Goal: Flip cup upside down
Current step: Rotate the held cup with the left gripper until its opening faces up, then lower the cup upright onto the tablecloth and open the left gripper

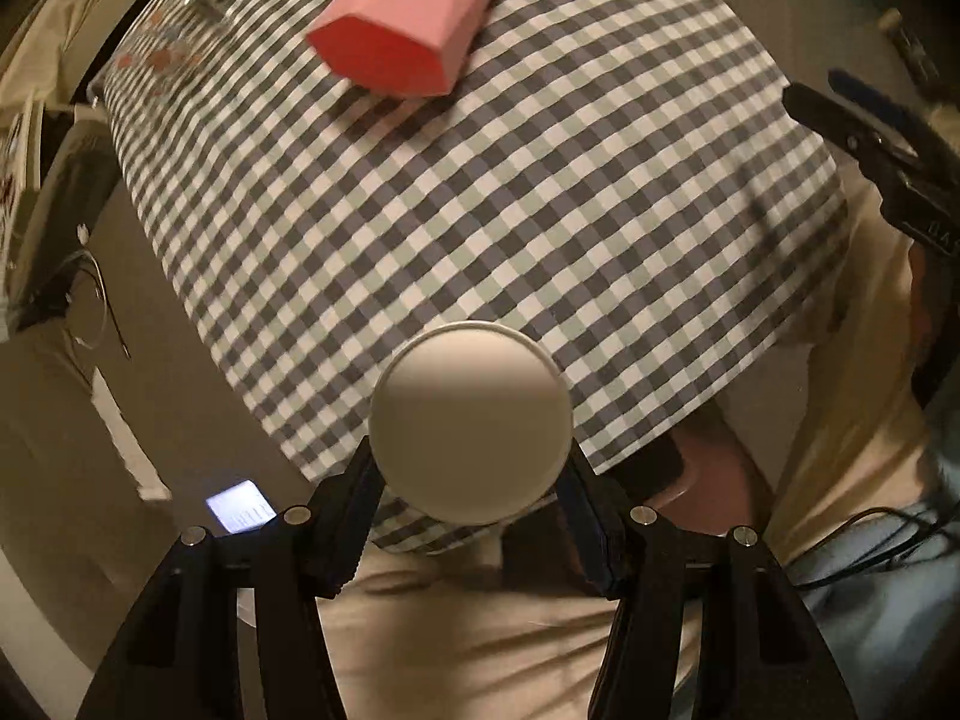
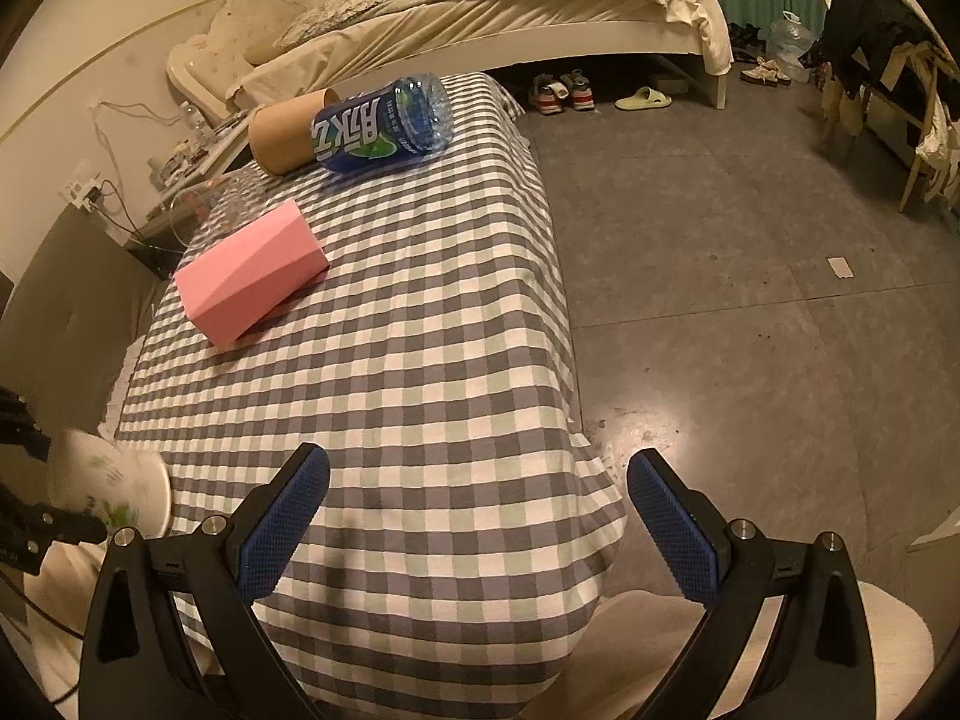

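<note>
Left gripper [image 1: 471, 468]: clenched on the cup [image 1: 471, 423], one black finger pressed to each side of it. Cup white, round flat end turned toward the left wrist camera, held clear above the near edge of the checked tablecloth [image 1: 480, 210]. Same cup [image 2: 111, 489] seen blurred in the right wrist view, off the near left corner of the tablecloth, green print on its side, clamped by the left tool.

Right gripper [image 2: 478, 516]: released, blue-padded fingers [image 2: 282, 522] spread wide with nothing between them, poised over the near end of the tablecloth. Also visible at the right edge of the left wrist view, beside the cloth.

On the tablecloth, toward its far left: pink box [image 2: 252, 273] lying on its side. Beyond it, at the far end of the cloth: blue-labelled plastic bottle [image 2: 381, 126] lying down, touching a tan paper cup [image 2: 282, 141] also on its side. Clear glass [image 2: 204, 210] just beside the pink box at the cloth's left edge, outline faint.

Past the far end of the tablecloth: bed [image 2: 510, 12], with shoes [image 2: 561, 93] below its frame.
</note>
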Tool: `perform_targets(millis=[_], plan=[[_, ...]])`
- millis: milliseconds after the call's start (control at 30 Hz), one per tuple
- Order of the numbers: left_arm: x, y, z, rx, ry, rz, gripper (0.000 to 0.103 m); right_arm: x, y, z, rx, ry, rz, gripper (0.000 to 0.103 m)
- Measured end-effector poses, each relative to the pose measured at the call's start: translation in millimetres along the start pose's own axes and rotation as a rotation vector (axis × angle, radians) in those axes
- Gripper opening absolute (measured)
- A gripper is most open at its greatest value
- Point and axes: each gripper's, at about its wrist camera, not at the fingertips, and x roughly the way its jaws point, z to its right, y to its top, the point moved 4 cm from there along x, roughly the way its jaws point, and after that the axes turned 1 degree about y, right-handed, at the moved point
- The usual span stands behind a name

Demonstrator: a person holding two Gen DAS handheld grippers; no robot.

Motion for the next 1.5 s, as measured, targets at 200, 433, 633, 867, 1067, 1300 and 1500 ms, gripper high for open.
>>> perform_targets(millis=[200, 433, 633, 867, 1067, 1300, 1500], plan=[[-11, 27, 5, -0.027, -0.002, 0.055, 0.06, -2, 2, 5, 0.02, 0.025, 0.006, 0.1], [-12, 6, -4, -0.148, -0.046, 0.108, 0.06, -6, 0, 13, 0.034, 0.021, 0.01, 0.1], [-3, -20, -8, -0.284, -0.088, 0.248, 0.06, -10, 0, 10, 0.02, 0.012, 0.024, 0.1], [-2, -32, -12, -0.49, -0.041, 0.589, 0.06, -12, 0, 0, -0.011, -0.009, 0.039, 0.1], [-3, -28, 1, -0.507, 0.037, 0.756, 0.059, -14, -4, -12, -0.063, -0.043, 0.051, 0.1], [-8, 1, -4, -0.53, -0.003, 0.827, 0.059, -14, -4, -17, -0.079, -0.066, 0.053, 0.1], [-8, 8, -5, -0.52, -0.027, 0.84, 0.061, -15, -2, -20, -0.085, -0.07, 0.06, 0.1]])
